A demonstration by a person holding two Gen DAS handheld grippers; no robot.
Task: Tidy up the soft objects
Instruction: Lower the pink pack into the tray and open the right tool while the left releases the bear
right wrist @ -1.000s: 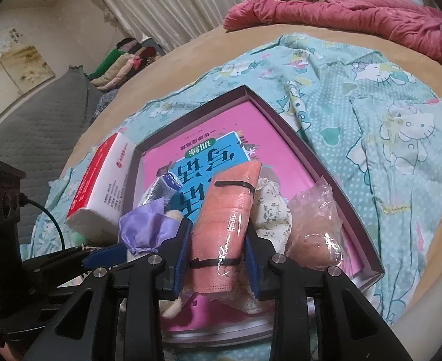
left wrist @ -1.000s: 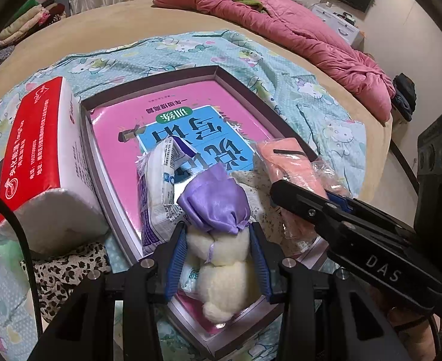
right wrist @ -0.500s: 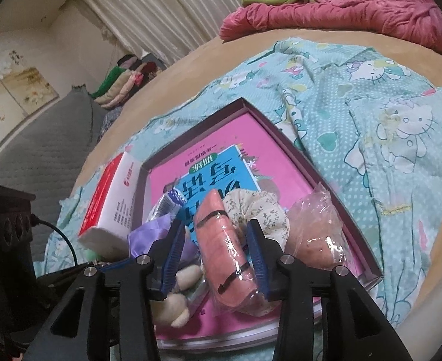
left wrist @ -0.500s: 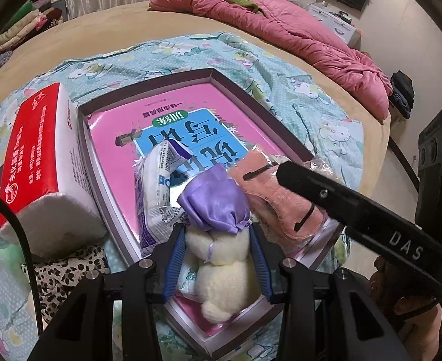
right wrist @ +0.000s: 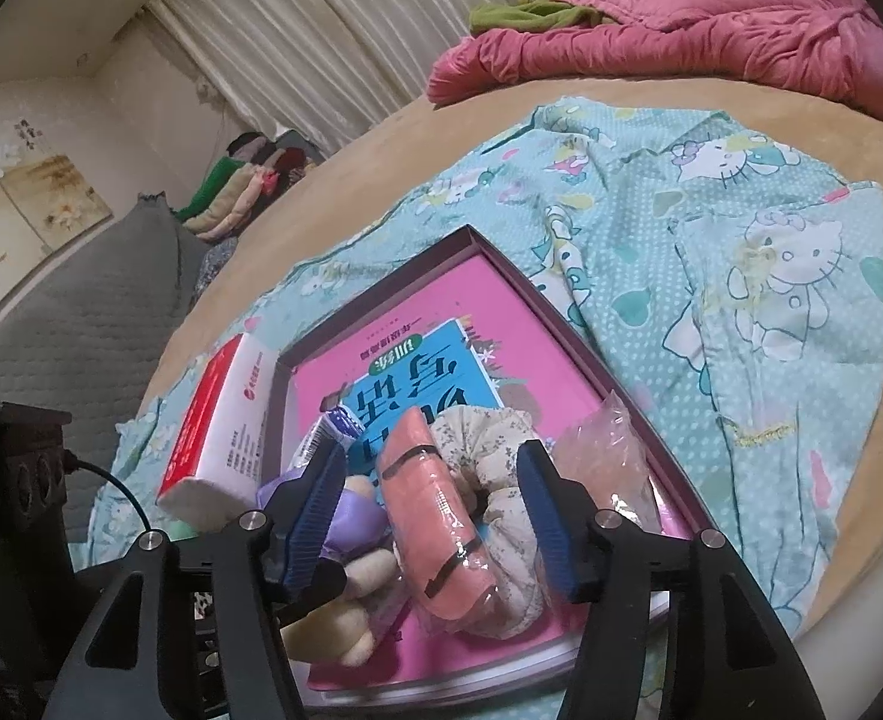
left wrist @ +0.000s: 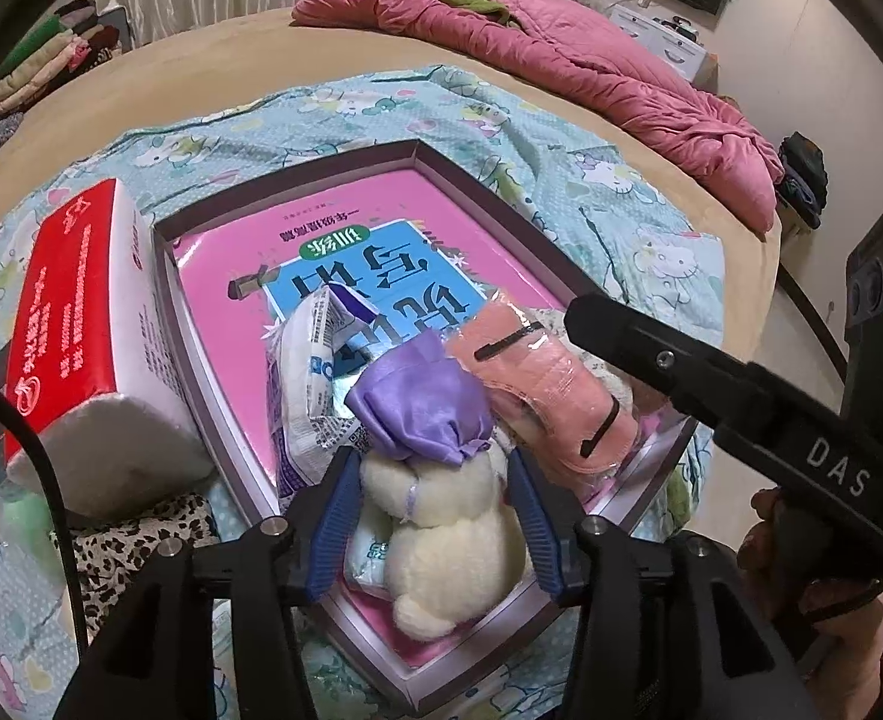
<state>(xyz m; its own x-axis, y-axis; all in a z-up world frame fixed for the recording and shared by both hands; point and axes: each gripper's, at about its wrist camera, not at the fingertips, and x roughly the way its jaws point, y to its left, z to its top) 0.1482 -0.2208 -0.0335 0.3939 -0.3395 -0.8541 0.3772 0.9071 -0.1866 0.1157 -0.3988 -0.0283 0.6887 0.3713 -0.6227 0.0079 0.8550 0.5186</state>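
A cream plush toy with a purple hat (left wrist: 441, 516) lies at the near end of the purple-rimmed box (left wrist: 297, 165). My left gripper (left wrist: 432, 480) straddles it; its jaws are opening and the blue pads stand just off the toy's sides. A peach towel roll in clear plastic (right wrist: 441, 516) rests in the box on a floral scrunchie (right wrist: 501, 438), next to the plush (right wrist: 345, 600). My right gripper (right wrist: 432, 468) is around the roll. Its jaws are opening too, with a gap on both sides. One right finger (left wrist: 681, 372) crosses the left wrist view over the roll (left wrist: 537, 384).
A pink book (left wrist: 333, 240) lines the box, with a white-and-blue packet (left wrist: 303, 396) and a clear bag (right wrist: 609, 456) on it. A red-and-white tissue pack (left wrist: 81, 330) and leopard cloth (left wrist: 129, 546) lie left. A cat-print cloth (right wrist: 741, 276) covers the bed; a pink quilt (left wrist: 591, 48) lies behind.
The right gripper brought the peach roll down into the box beside the plush and its jaws spread off it. The left jaws widened away from the plush, which stayed put.
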